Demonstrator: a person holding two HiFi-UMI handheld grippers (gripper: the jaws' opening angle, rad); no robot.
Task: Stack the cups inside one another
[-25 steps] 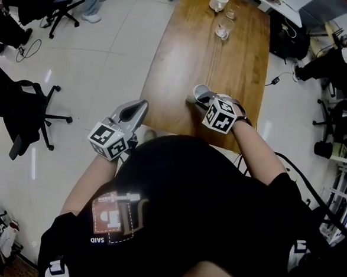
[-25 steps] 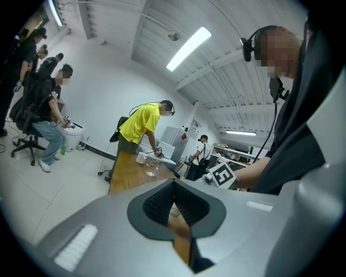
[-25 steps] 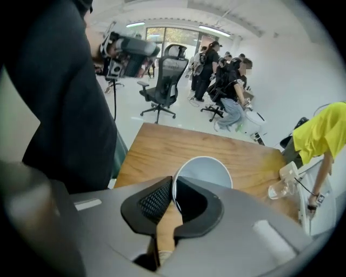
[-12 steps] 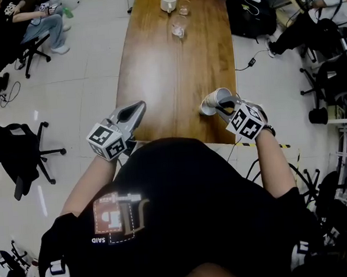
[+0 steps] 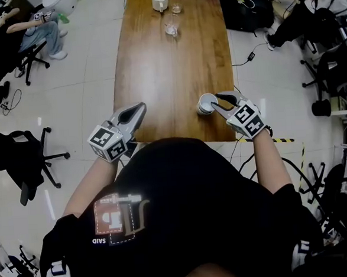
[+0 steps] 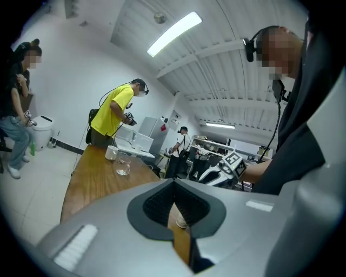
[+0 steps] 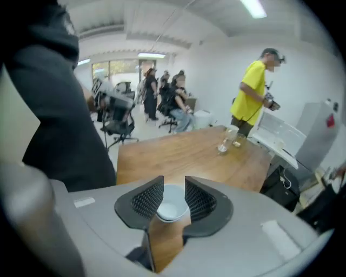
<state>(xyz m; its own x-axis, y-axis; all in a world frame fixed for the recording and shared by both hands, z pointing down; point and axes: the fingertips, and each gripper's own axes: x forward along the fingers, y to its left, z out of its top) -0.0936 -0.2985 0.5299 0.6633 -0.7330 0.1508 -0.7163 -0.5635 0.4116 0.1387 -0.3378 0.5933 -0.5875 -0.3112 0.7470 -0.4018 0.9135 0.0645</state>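
Wooden table (image 5: 169, 76); white cup (image 5: 206, 103) stands near its front edge.

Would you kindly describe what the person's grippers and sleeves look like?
The left gripper and right gripper have smooth grey shells tapering to jaws lined with black textured pads. Each carries a white cube printed with black square markers. The person wears a black short-sleeved shirt.

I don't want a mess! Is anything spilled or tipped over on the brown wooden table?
Nothing stands out. The small white cup stands upright near this end of the brown wooden table, the white mug and two clear glasses stand upright at the far end, and no spill shows.
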